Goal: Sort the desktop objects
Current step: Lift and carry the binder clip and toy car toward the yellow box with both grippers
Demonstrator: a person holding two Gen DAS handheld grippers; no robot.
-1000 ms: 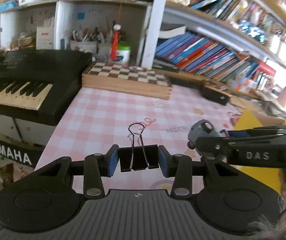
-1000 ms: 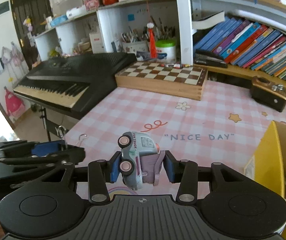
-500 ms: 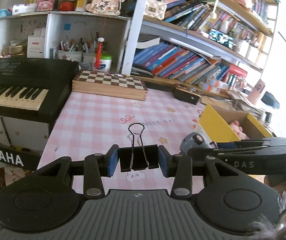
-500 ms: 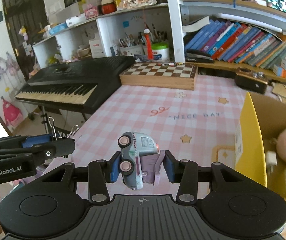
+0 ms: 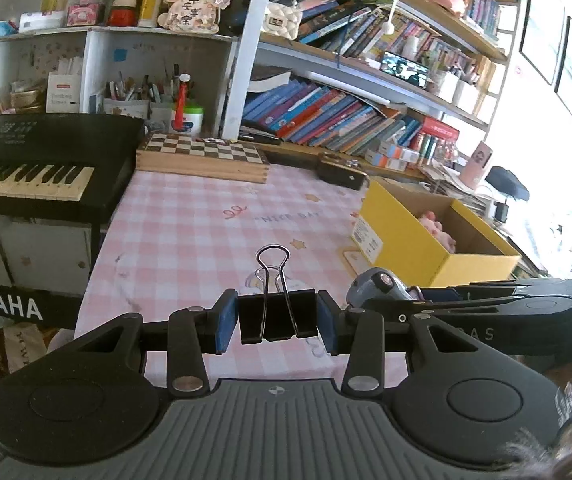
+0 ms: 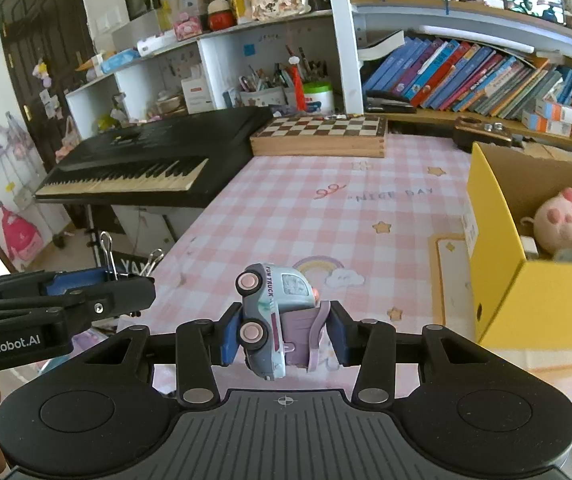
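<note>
We see both tongs carrying their loads across the table: against the pictures from a second ago, the yellow cardboard box has swung from the far right edge of each view into plain sight, so we judge both hands are on the way to it and the drop is the step ahead, not yet begun. The left gripper is closed on a black metal binder clip, its blue pads pressed on the two ends of the clip body, the wire handles standing up ahead of the jaws; the grip looks the same as a second ago. The right gripper is clamped on a pale blue and lilac toy truck with pink wheels, which sits tipped on its side between the pads, nose up. The two tools travel side by side, the right one just to the right of the left. Below both lies the pink checked tablecloth. The box stands open ahead and to the right of the right gripper, with a pink plush toy already inside.
</note>
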